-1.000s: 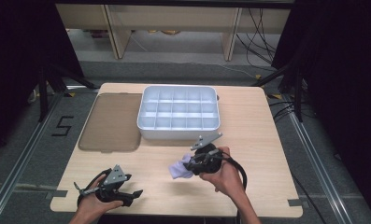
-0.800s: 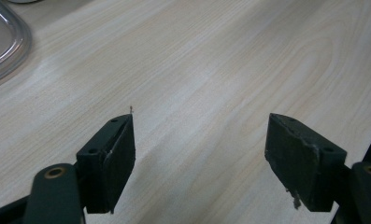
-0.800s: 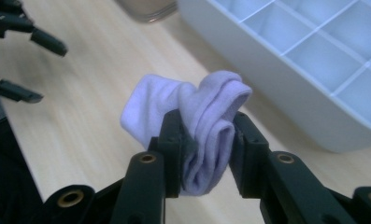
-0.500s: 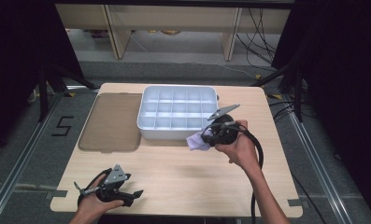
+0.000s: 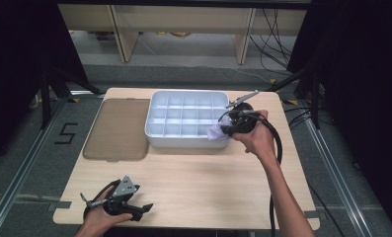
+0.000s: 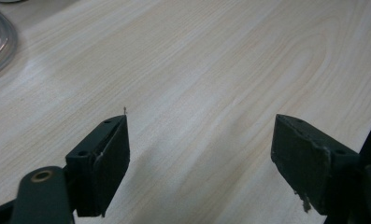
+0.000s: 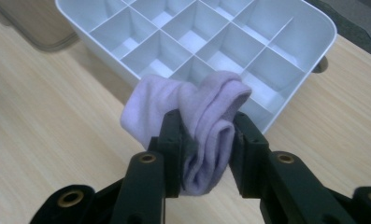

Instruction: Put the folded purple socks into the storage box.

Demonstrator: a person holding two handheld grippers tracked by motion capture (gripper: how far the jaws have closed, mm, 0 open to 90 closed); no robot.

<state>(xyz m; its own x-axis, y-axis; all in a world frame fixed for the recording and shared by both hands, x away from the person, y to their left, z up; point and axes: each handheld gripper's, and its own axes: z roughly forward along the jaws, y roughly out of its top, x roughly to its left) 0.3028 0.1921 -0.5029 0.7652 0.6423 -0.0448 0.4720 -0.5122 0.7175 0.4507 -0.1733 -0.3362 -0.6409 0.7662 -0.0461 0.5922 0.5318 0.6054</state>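
Note:
My right gripper (image 5: 224, 130) is shut on a folded lilac cloth (image 5: 216, 134), held just above the near right corner of a white compartment tray (image 5: 183, 143). In the right gripper view the cloth (image 7: 206, 116) bulges up between the two black jaws of my right gripper (image 7: 206, 126), with the empty tray (image 7: 174, 46) right behind it. My left gripper (image 5: 145, 209) rests on the table near the front left edge. Its jaws have just been opening, and in the left gripper view my left gripper (image 6: 199, 149) stands wide with only bare wood between the jaws.
A brown translucent lid (image 5: 117, 128) lies flat to the left of the tray. The wooden table (image 5: 208, 182) stands on a grey floor, with dark stands and cables at both sides. A black cable (image 5: 275, 148) trails from the right gripper.
The right hand has carried the lilac cloth up and away from the table's front middle to the tray's near right corner. The left hand has stayed in place.

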